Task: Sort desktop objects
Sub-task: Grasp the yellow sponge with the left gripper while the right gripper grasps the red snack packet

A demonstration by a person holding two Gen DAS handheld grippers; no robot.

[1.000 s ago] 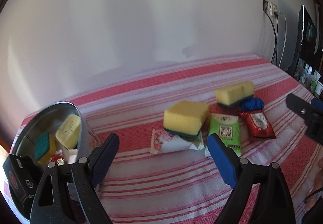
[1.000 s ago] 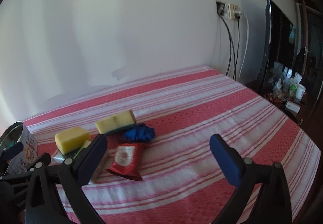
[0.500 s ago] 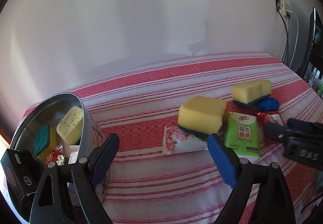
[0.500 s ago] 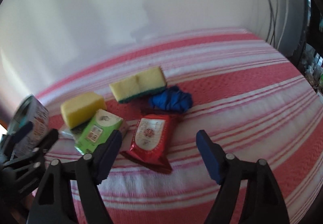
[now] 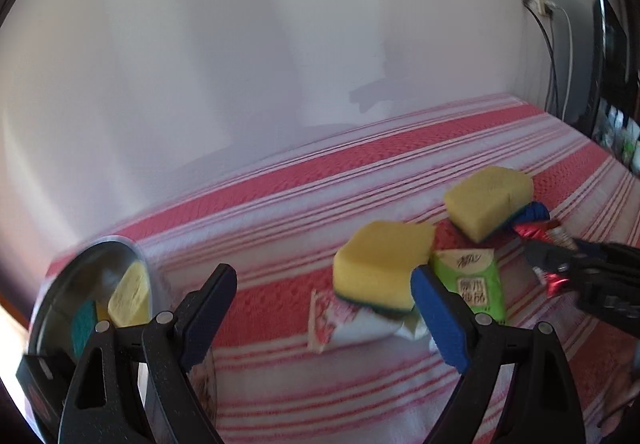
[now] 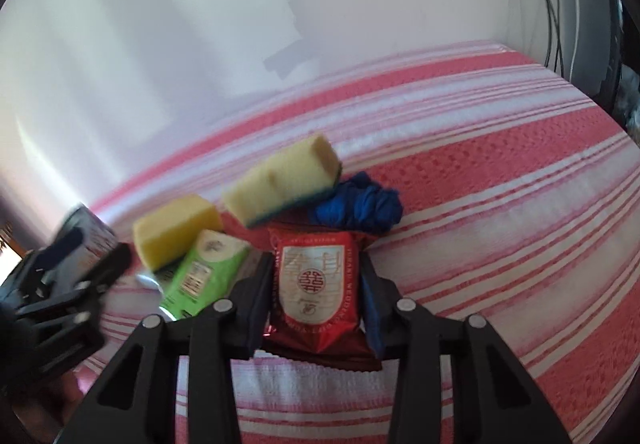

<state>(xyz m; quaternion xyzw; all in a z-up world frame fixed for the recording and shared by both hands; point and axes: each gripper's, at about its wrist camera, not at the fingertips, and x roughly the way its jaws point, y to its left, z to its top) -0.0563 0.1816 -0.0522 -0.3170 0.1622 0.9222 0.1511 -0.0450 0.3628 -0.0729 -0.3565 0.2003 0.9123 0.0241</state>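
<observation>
Grab step right now: right gripper point(image 6: 316, 284) just closing in on the shiny red foil snack packet point(image 6: 314, 286), pads pressed against both its sides, packet lying flat on the red-and-white striped cloth point(image 6: 500, 244). Left gripper point(image 5: 320, 308) wide open, holding nothing, hovering near the round metal tin point(image 5: 90, 290) with sponges inside. Just past the packet: green tissue pack point(image 6: 200, 272), two yellow sponges point(image 6: 176, 228), crumpled blue cloth point(image 6: 360, 207). Next up, probably: lift clear without dragging the neighbours, then carry over to the tin
</observation>
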